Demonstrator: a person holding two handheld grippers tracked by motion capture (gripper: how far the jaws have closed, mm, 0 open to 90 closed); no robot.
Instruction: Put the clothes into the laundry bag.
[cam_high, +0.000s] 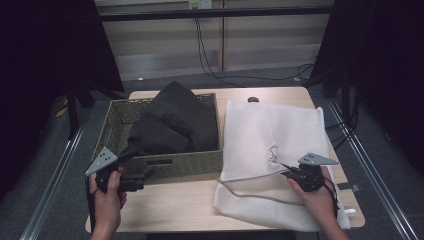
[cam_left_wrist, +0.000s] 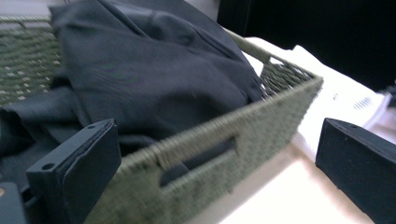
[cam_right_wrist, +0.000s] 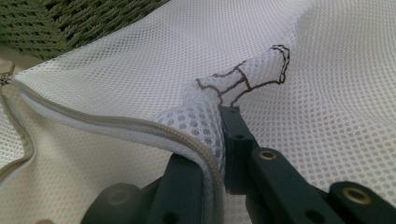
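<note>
right gripper fingers pinch the white mesh bag's zippered edge.

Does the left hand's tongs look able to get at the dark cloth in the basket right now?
Probably yes. The left tongs are open at the basket's near wall, one jaw already inside by the dark cloth, which lies uncovered on top. The wall sits between the jaws, so they may need lifting over it.

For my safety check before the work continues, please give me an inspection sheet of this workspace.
Surface: wooden table, bare at the front.
Job's things: white mesh laundry bag, zipper open; dark garment in the green woven basket.
Clutter: small dark object at the far edge.
Grippers: right hand-held gripper shut on the bag's edge; left hand-held gripper open at the basket's front wall.
Cables: black cables on the back wall and floor.
Surroundings: dark curtains, metal rails.
</note>
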